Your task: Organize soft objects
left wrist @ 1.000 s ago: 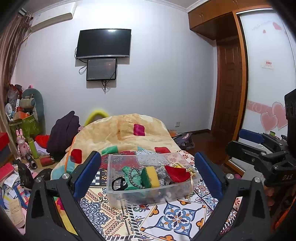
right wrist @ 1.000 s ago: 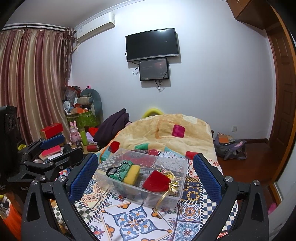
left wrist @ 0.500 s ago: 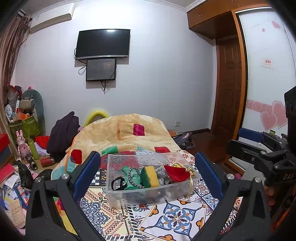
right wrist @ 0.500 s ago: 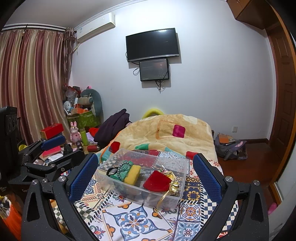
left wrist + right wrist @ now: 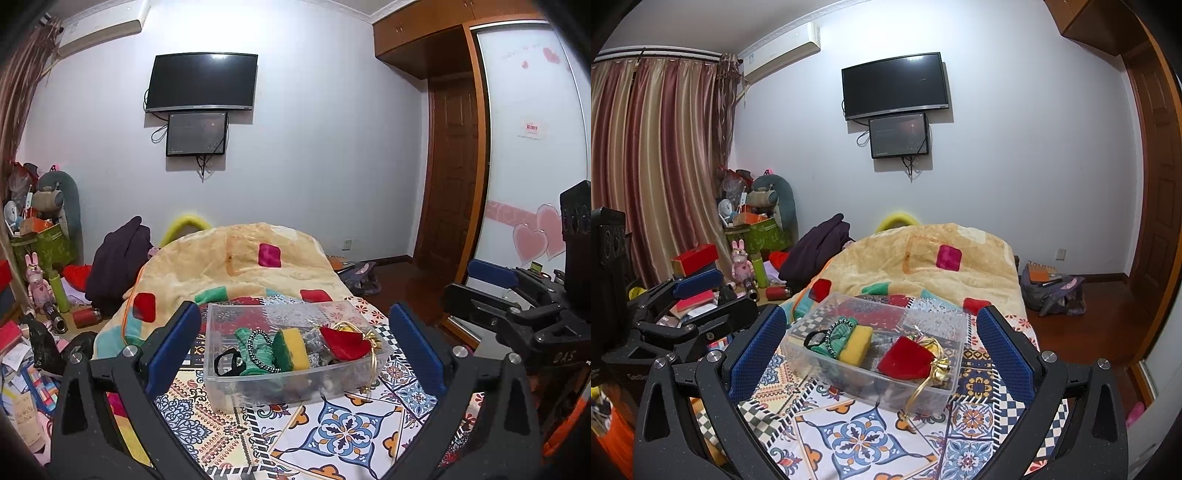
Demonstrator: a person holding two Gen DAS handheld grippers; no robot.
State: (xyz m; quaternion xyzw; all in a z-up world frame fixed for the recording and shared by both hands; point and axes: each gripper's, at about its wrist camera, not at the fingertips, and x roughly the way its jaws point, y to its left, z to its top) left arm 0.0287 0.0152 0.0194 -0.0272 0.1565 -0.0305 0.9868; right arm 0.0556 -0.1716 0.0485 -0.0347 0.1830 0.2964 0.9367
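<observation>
A clear plastic box (image 5: 236, 391) (image 5: 945, 384) stands on a patterned cloth on the bed. In it lie a yellow-green sponge (image 5: 293, 349) (image 5: 855, 343), a red pouch with gold cord (image 5: 345, 341) (image 5: 905, 358), a green cloth (image 5: 255, 347), a beaded band (image 5: 258, 352) and a black loop (image 5: 225, 363). My left gripper (image 5: 295, 343) is open and empty, held above and in front of the box. My right gripper (image 5: 882, 350) is open and empty, likewise before the box. Each gripper shows at the edge of the other's view.
A beige quilt (image 5: 236, 266) is heaped behind the box. Clutter, boxes and a pink toy rabbit (image 5: 741, 262) fill the floor at left. A bag (image 5: 1052, 291) lies on the wooden floor at right. A television (image 5: 201, 81) hangs on the far wall.
Both grippers have held nearly still; the views shift only slightly. The box and its contents have not moved.
</observation>
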